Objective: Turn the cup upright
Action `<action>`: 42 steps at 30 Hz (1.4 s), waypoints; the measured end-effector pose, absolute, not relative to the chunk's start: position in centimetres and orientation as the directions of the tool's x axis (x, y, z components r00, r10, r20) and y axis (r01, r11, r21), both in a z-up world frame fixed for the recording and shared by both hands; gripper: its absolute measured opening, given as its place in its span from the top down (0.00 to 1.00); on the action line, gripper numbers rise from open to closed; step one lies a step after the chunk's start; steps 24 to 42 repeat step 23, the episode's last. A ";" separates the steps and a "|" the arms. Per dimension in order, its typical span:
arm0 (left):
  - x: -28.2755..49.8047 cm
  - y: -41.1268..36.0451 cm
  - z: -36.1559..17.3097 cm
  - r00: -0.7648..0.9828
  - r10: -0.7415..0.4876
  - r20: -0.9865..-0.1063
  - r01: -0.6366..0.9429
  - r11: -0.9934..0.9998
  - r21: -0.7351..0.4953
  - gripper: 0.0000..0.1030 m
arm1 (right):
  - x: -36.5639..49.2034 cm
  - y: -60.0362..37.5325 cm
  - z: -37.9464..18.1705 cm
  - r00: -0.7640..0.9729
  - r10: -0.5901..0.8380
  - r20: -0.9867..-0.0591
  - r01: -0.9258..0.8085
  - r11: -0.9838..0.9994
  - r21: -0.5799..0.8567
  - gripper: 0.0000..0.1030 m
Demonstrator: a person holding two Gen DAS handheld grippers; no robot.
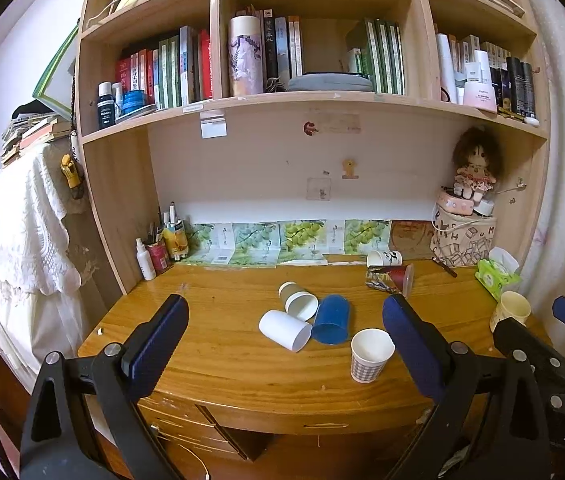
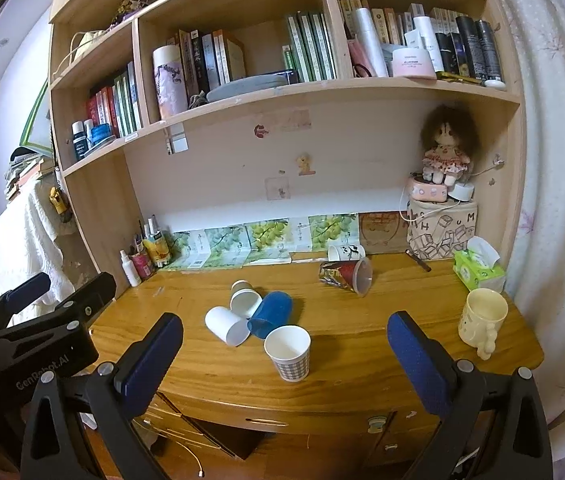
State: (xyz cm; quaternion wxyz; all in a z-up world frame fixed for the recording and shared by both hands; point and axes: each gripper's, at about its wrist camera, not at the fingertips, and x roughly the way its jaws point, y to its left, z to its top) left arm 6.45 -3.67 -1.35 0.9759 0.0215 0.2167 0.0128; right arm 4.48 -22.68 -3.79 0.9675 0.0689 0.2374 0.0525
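While three cups lie toppled together on the desk (image 1: 210, 344), ahead of and between both sets of jaws, a checked cup (image 1: 371, 355) already stands upright just in front of them. The white cup (image 1: 285, 329), blue cup (image 1: 332, 319) and brown cup (image 1: 298, 300) rest on their sides, touching one another, mouths turned toward the cameras. Farther back and to the right, a red cup (image 1: 398, 276) and a printed cup (image 1: 382, 258) also lie on their sides. Left gripper (image 1: 282, 344) has its jaws spread wide, holding nothing, short of the cluster. Right gripper (image 2: 284, 354) is likewise wide and empty, with the checked cup between its pads. A cream mug (image 2: 482, 318) stands upright beyond the right pad (image 2: 418, 364).
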 end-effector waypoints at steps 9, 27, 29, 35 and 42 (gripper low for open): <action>6.3 -3.4 -1.4 0.903 0.030 -0.428 -0.014 0.999 0.041 0.04 | 4.6 -22.5 -4.1 0.867 0.155 -0.473 -0.086 0.983 0.165 0.01; 6.6 -3.3 -1.7 0.895 0.037 -0.444 -0.023 0.999 0.037 0.04 | 5.0 -22.1 -4.2 0.857 0.165 -0.488 -0.094 0.981 0.167 0.01; 6.6 -3.3 -1.7 0.895 0.037 -0.444 -0.023 0.999 0.037 0.04 | 5.0 -22.1 -4.2 0.857 0.165 -0.488 -0.094 0.981 0.167 0.01; 6.6 -3.3 -1.7 0.895 0.037 -0.444 -0.023 0.999 0.037 0.04 | 5.0 -22.1 -4.2 0.857 0.165 -0.488 -0.094 0.981 0.167 0.01; 6.6 -3.3 -1.7 0.895 0.037 -0.444 -0.023 0.999 0.037 0.04 | 5.0 -22.1 -4.2 0.857 0.165 -0.488 -0.094 0.981 0.167 0.01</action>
